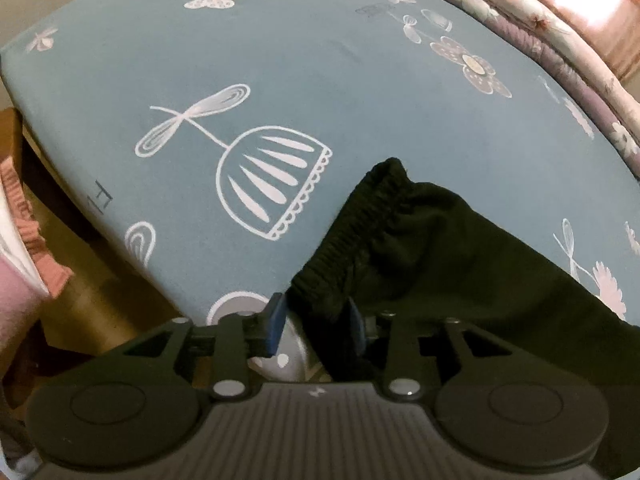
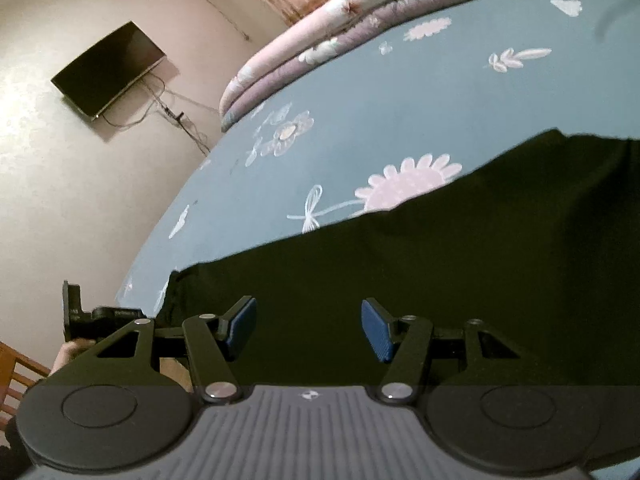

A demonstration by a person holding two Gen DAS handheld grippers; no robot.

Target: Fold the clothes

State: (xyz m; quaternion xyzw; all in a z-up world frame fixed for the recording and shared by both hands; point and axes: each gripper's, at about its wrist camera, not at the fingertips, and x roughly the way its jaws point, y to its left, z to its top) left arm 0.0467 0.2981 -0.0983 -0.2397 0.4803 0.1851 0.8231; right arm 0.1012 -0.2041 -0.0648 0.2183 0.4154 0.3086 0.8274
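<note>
The left gripper (image 1: 316,322) points steeply down at the near edge of the bed, its blue pads (image 1: 275,328) partly apart. The elastic waistband end of a black garment (image 1: 420,248) lies between them; whether the pads still press on it cannot be told. The right gripper (image 2: 308,330) stands open with nothing between its pads, hovering over the same black garment (image 2: 440,260).

The garment is plain dark cloth with a gathered, ribbed waistband at one end, spread flat across the near part of a blue bedsheet (image 1: 320,60) printed with white flowers and dragonflies. A folded floral quilt (image 2: 320,44) lies along the far side of the bed. A dark television (image 2: 108,68) hangs on the wall.
</note>
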